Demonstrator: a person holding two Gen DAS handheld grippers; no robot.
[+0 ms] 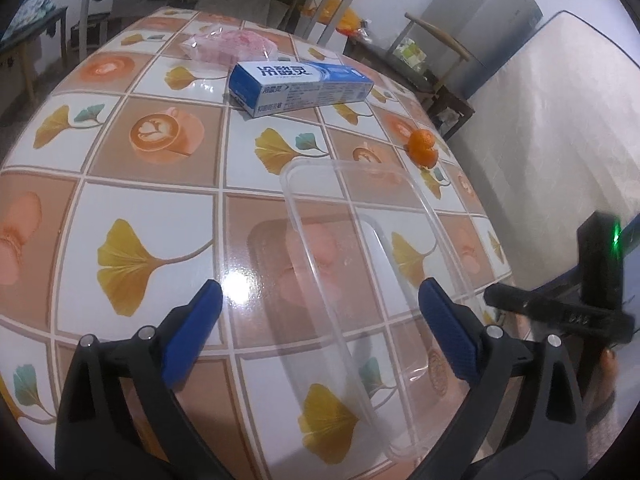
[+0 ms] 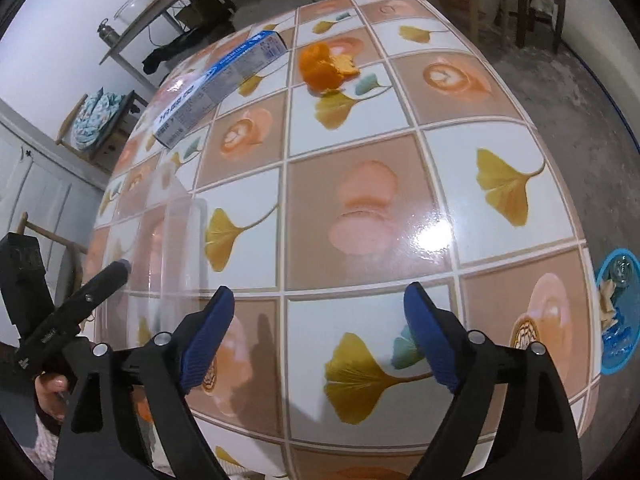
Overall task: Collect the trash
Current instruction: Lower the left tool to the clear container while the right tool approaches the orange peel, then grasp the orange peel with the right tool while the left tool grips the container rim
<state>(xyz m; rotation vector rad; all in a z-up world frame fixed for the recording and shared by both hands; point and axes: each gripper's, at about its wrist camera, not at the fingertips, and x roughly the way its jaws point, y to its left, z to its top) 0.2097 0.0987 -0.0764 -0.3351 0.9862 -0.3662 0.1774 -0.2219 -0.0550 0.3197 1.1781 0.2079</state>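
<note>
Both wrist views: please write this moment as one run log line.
left gripper: open over clear container | right gripper: open, nothing between | on table: toothpaste box, orange peel, pink bag

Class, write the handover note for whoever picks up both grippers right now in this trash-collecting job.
Left gripper: open, holding nothing, hovering over the clear plastic container.
Right gripper: open, holding nothing, above bare tablecloth.
Trash on the table: toothpaste box, orange peel, pink plastic wrapper at the far side.
Done: nothing visible in the container.
Left: pick up box, peel and wrapper; the container is probably where they go.
</note>
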